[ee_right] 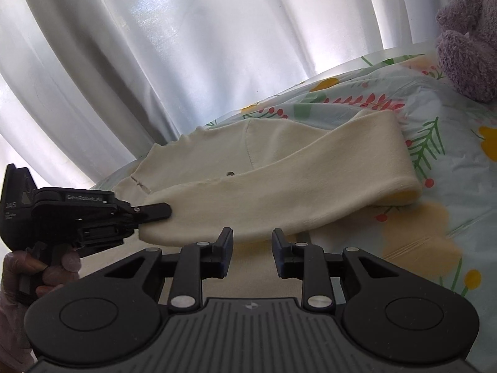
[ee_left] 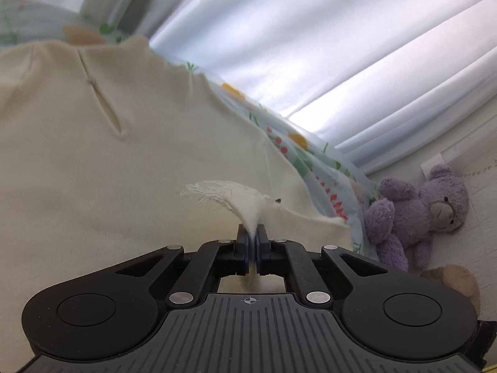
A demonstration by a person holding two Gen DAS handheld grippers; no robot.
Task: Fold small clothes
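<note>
1. Left gripper point(ee_left: 252, 233): jaws together, clamped on a frayed white tuft at the edge of the cream garment point(ee_left: 93, 155).
2. Right gripper point(ee_right: 252, 242): jaws apart, nothing between the pads; the garment's folded lower edge lies just ahead of the tips.
3. One garment, spread on the floral sheet point(ee_right: 435, 161); a folded band runs from the left gripper's clamp away to the right.
4. Bare sheet lies open to the right of the right gripper.
5. One gloved hand point(ee_right: 46, 267) holds the left gripper's handle.
6. One purple teddy bear point(ee_left: 428, 211) sits beyond the garment's right edge, apart from it.
7. Farthest: white curtain point(ee_right: 155, 46).
</note>
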